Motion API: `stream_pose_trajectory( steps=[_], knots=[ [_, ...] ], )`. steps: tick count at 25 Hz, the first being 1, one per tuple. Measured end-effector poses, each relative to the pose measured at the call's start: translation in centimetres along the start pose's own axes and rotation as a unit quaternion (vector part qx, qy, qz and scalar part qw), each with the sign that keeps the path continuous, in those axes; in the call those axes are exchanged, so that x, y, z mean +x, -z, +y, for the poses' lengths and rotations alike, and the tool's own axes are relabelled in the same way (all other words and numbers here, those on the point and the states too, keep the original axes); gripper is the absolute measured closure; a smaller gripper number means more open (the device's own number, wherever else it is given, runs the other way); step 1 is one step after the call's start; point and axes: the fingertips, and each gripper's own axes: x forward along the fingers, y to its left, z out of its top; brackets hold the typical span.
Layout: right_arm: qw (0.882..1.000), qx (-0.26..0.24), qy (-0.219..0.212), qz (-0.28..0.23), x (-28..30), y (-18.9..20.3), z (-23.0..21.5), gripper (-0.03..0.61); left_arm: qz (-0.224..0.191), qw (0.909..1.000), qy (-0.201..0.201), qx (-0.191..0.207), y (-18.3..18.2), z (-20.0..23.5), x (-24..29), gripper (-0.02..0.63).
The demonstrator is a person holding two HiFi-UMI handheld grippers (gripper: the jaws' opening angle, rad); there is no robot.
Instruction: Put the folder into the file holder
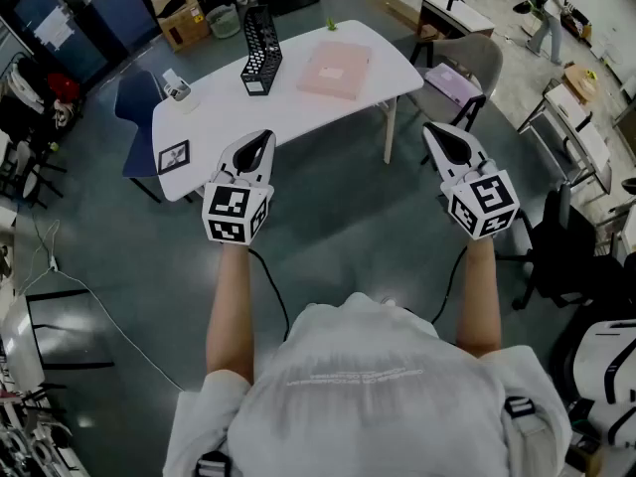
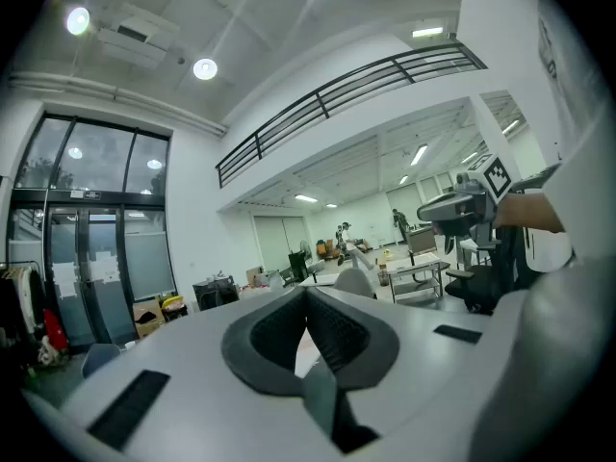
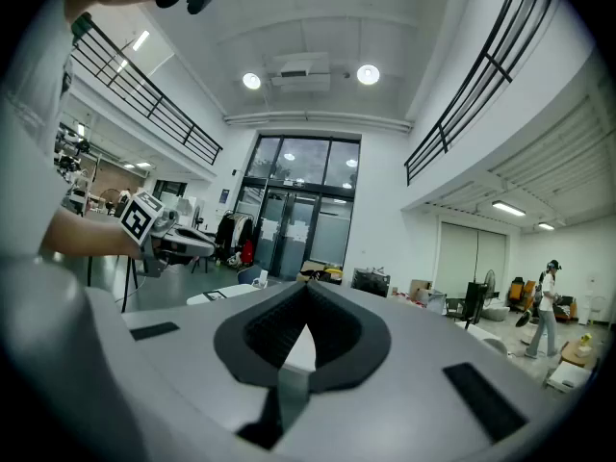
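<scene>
A pink folder (image 1: 336,70) lies flat on the white table (image 1: 298,107), toward its right half. The black mesh file holder (image 1: 260,50) stands upright on the same table, left of the folder. Both grippers hang in the air in front of the table, well short of it. My left gripper (image 1: 265,136) is shut and empty, near the table's front edge. My right gripper (image 1: 431,130) is shut and empty too, off the table's right end. In the left gripper view the jaws (image 2: 306,293) meet with nothing between them; the right gripper view shows the same (image 3: 308,288).
A blue chair (image 1: 134,107) stands at the table's left end and a grey chair (image 1: 467,68) at its right. A marker card (image 1: 174,155) and a small object (image 1: 176,85) lie on the table's left part. A black office chair (image 1: 556,256) stands at the right.
</scene>
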Motion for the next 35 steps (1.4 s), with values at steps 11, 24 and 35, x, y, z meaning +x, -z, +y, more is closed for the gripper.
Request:
stream_pose_trajectory(
  steps=[11, 24, 35],
  knots=[
    [1.0, 0.015, -0.005, -0.006, -0.3, 0.5, -0.8, 0.555, 0.009, 0.9999, 0.011, 0.002, 0.5, -1.1, 0.6, 0.598],
    [0.998, 0.048, -0.039, -0.017, -0.7, 1.3, -0.8, 0.275, 0.01, 0.9998, 0.003, -0.016, 1.4, -1.8, 0.7, 0.245],
    [0.996, 0.053, -0.067, -0.011, -1.1, 3.0, -2.0, 0.256, 0.023, 0.9993, -0.004, -0.03, 1.8, -3.2, 1.2, 0.233]
  ],
)
